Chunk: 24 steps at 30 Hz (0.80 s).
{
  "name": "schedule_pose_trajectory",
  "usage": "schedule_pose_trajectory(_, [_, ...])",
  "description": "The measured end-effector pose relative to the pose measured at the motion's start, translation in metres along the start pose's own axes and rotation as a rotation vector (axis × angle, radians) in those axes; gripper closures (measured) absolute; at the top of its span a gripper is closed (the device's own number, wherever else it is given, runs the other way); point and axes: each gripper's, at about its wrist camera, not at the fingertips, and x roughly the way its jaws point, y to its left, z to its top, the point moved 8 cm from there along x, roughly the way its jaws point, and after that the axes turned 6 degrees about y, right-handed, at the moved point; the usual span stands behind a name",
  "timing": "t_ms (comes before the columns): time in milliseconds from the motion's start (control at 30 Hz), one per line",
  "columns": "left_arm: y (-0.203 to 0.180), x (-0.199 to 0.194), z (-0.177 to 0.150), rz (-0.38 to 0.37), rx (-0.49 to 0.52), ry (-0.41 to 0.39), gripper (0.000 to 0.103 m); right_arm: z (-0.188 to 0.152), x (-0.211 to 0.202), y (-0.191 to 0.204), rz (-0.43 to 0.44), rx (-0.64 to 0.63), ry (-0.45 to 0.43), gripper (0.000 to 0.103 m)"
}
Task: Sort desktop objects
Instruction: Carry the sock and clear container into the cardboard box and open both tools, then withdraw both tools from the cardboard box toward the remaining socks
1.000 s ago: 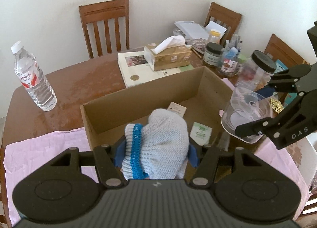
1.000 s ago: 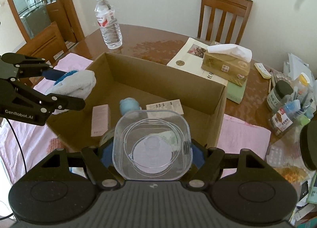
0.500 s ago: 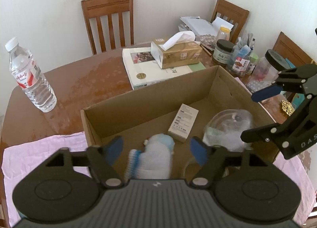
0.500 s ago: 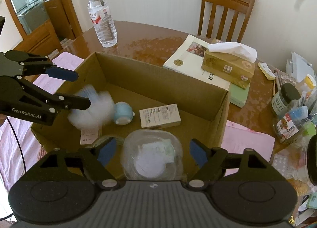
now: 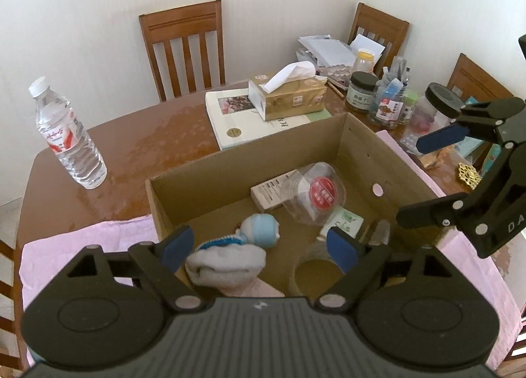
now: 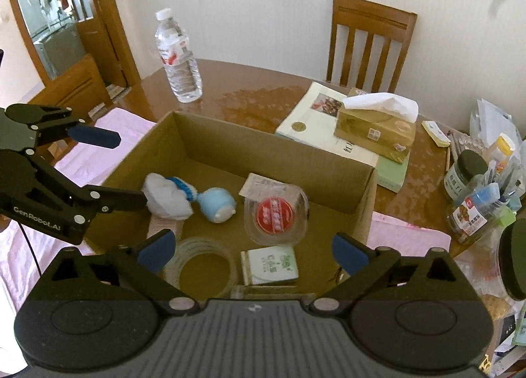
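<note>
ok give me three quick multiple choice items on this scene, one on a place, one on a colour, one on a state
1. Where is the clear jar?
A. in the box
B. on the book
C. on a chair

2. What colour is the jar's label?
A. green
B. red
C. yellow

3. How is the right gripper?
A. shut on the jar
B. shut on the bottle
C. open

Answers: 1 A, it lies on its side on the box floor; 2 B, a round red label shows; 3 C, its jaws are spread with nothing between.
</note>
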Motion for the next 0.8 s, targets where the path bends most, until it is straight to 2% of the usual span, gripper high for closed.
schedule_pose_trajectory(333, [-0.012,-0.029,-0.043,0.009,-0.026,0.0,0.012,-0.029,-0.035,0.036,0.022,-0.04,-0.07,0.0])
schedule_pose_trajectory(800, [-0.048,-0.05,-0.113,-0.003,-0.045,0.037,0.012,-0.101,-0.056,0.073,-0.027,-0.063,-0.041,0.0])
